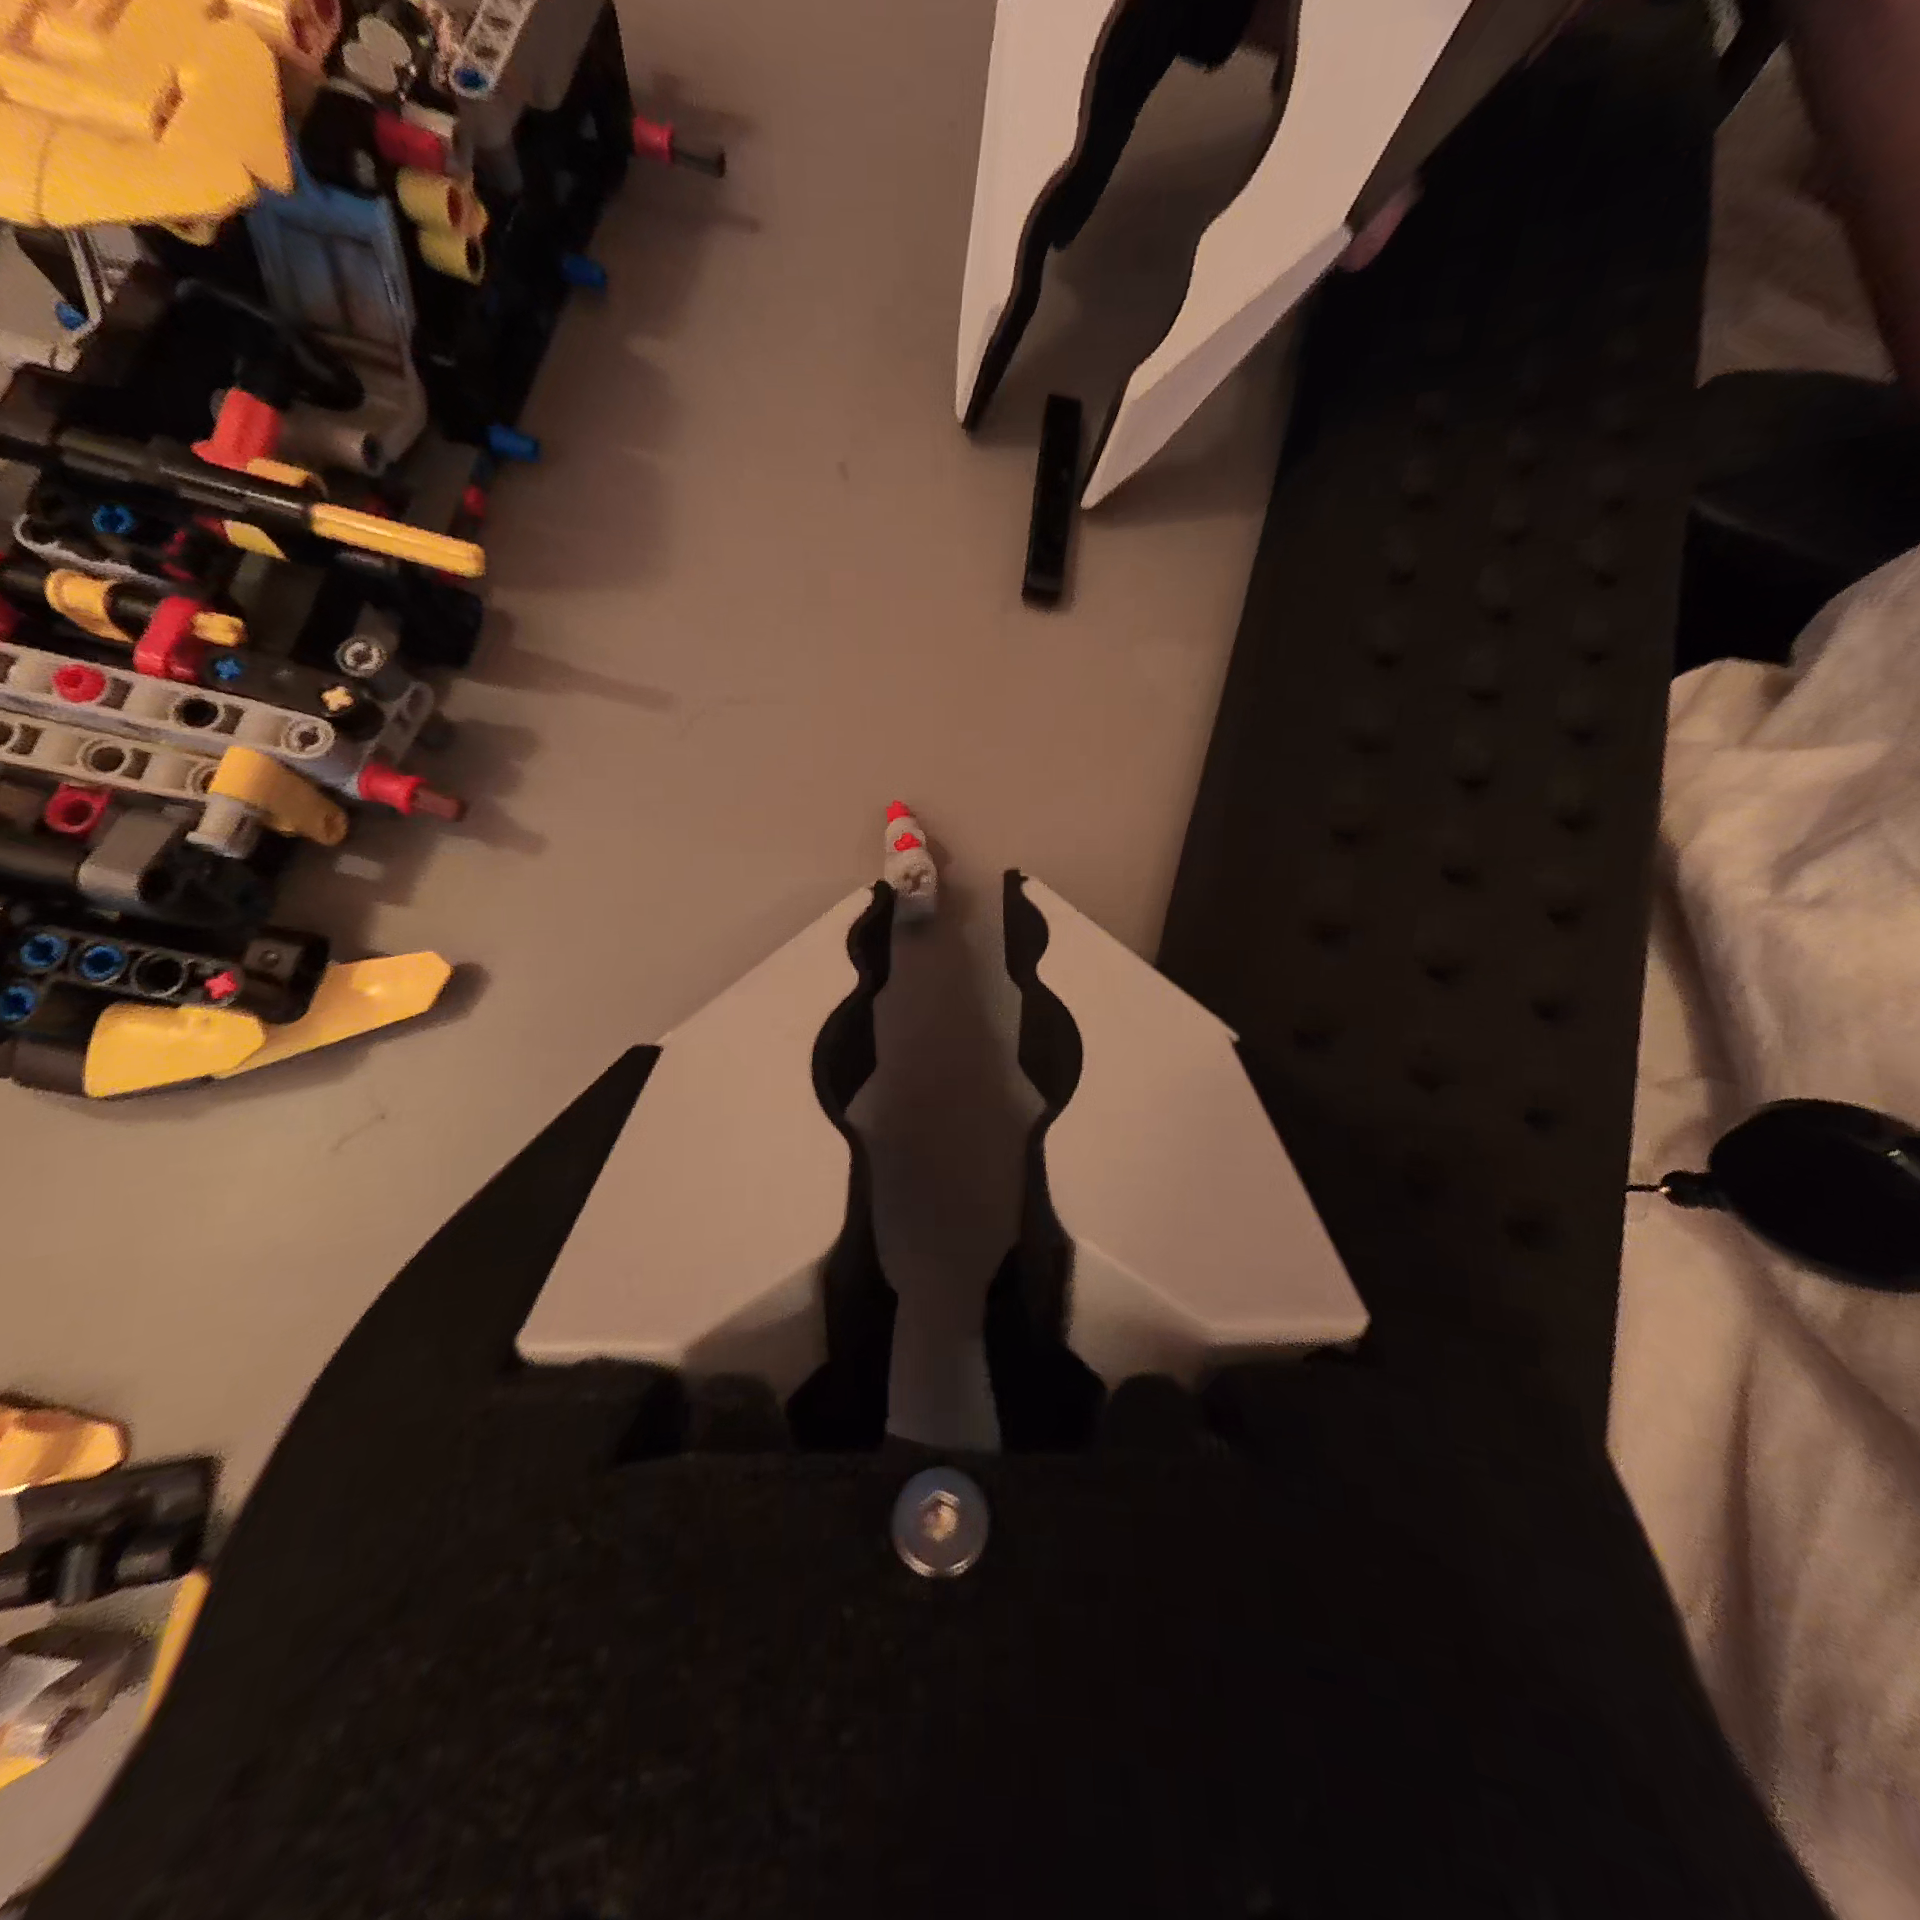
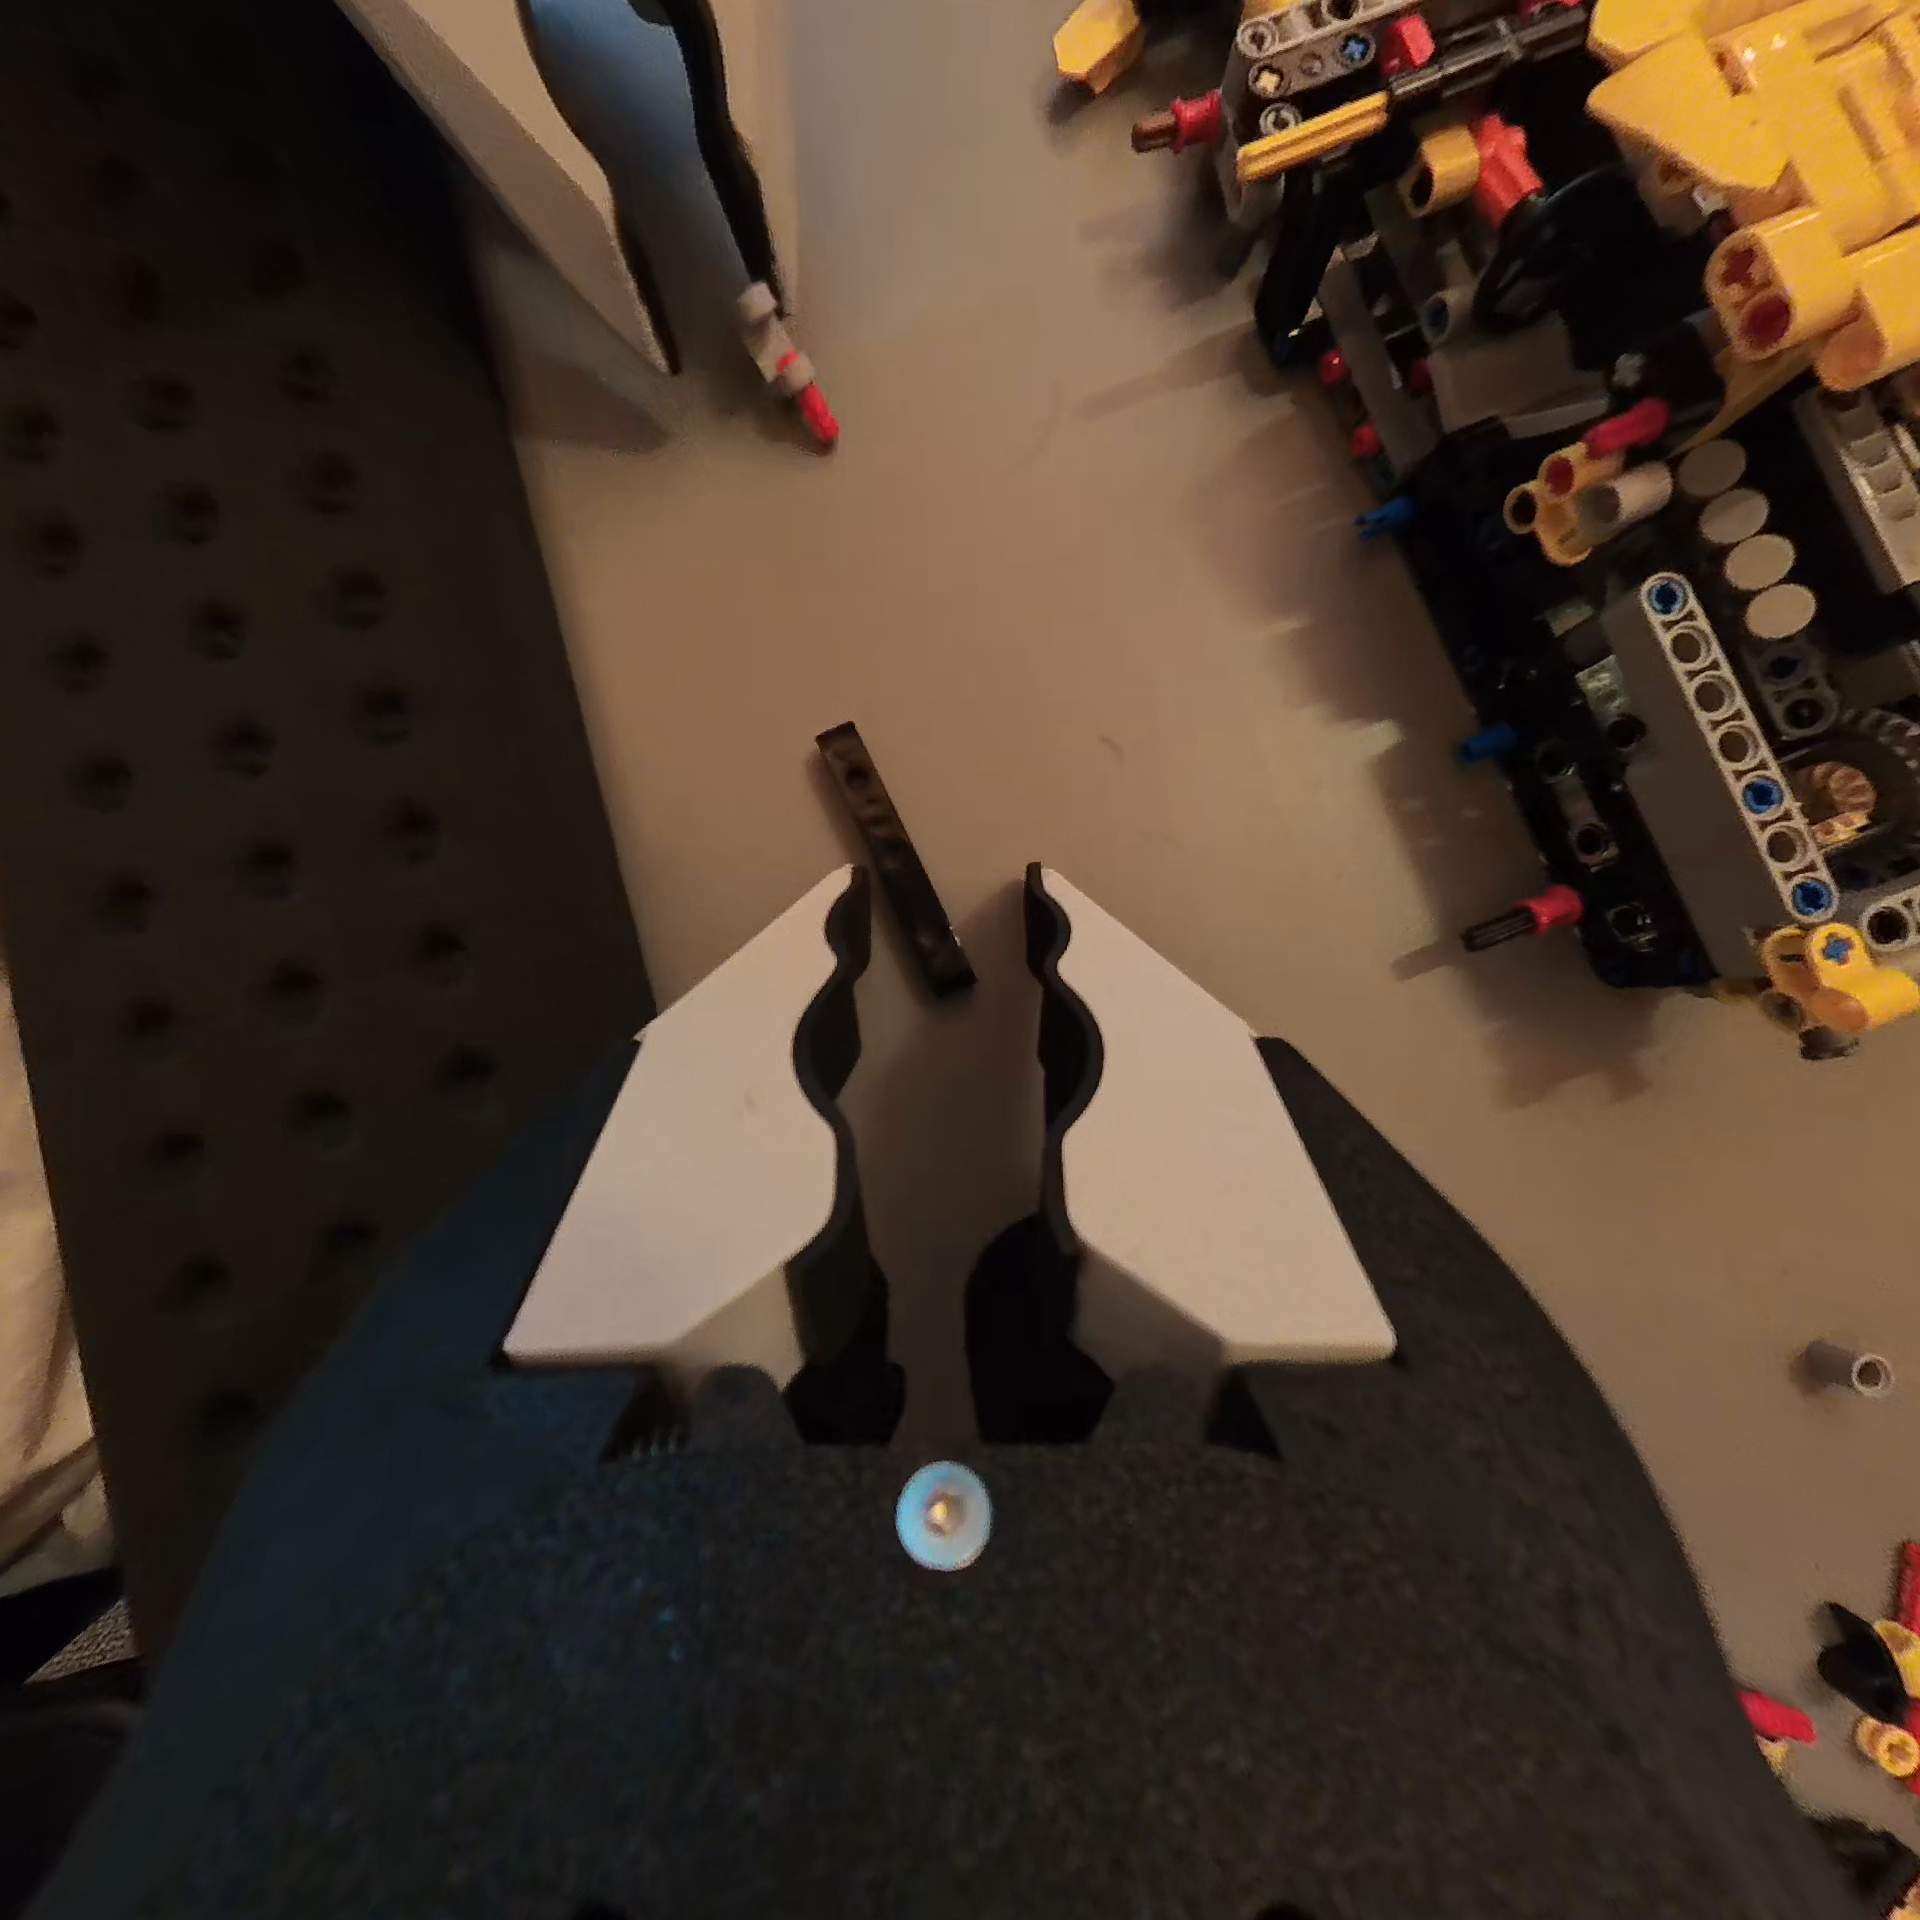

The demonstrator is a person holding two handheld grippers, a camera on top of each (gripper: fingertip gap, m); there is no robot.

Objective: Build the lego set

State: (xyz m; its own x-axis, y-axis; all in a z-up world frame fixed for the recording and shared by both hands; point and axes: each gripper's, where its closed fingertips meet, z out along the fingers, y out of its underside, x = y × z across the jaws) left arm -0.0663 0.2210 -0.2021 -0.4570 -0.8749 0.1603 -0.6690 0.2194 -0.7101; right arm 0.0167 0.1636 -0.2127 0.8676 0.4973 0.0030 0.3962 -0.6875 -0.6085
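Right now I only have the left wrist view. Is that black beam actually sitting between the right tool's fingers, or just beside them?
Observer: Its near end lies between them. The black beam is flat on the table with its holes facing up, and the right tool is open, not gripping it.
Operator: Any loose parts on that side that I can't see?
Observer: Yes, a small grey tube lies alone on the table, off to the right tool's right.
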